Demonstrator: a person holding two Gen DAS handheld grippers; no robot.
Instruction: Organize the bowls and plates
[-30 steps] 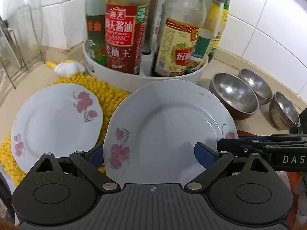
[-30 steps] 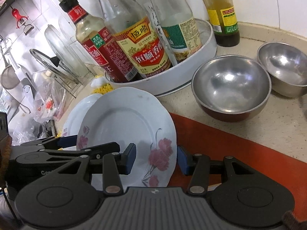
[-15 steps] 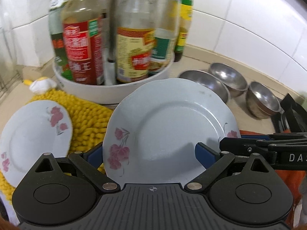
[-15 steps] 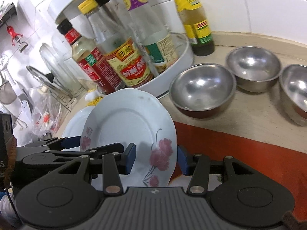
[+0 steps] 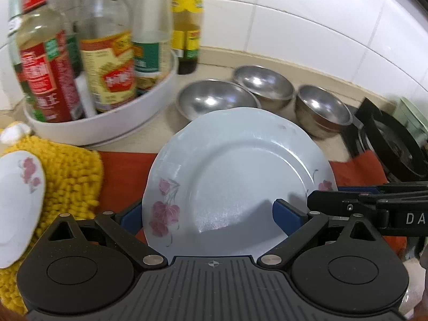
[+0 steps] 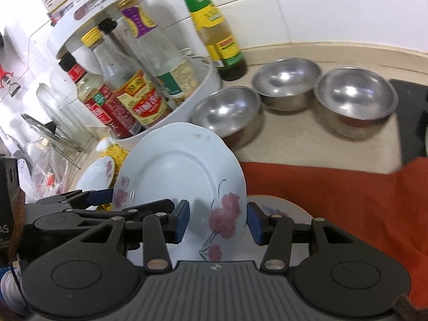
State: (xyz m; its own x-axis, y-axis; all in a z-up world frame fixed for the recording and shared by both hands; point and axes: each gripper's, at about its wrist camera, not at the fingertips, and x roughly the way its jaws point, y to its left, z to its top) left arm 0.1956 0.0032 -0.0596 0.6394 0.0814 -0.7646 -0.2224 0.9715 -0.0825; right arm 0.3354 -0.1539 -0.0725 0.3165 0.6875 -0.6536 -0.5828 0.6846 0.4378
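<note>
Both grippers hold one white plate with pink flowers (image 5: pixel 235 176), lifted and tilted above the orange cloth (image 5: pixel 120 171). My left gripper (image 5: pixel 211 215) grips its near rim. My right gripper (image 6: pixel 218 222) grips its right rim, shown in the right wrist view (image 6: pixel 182 176). A second flowered plate (image 5: pixel 18 203) lies on the yellow mat (image 5: pixel 72 176) at left. Another plate (image 6: pixel 278 207) lies on the orange cloth under the right gripper. Three steel bowls (image 5: pixel 216 101) (image 5: pixel 263 84) (image 5: pixel 322 109) stand in a row by the wall.
A white turntable rack (image 5: pixel 107 123) full of sauce bottles stands at the back left. A dark bottle (image 6: pixel 222 32) stands beside it. A black stove grate (image 5: pixel 390 139) is at the right. A wire dish rack (image 6: pixel 61 136) sits far left.
Both grippers have carried the plate to the right, off the yellow mat and over the orange cloth. The bottles and left plate have slid left in view.
</note>
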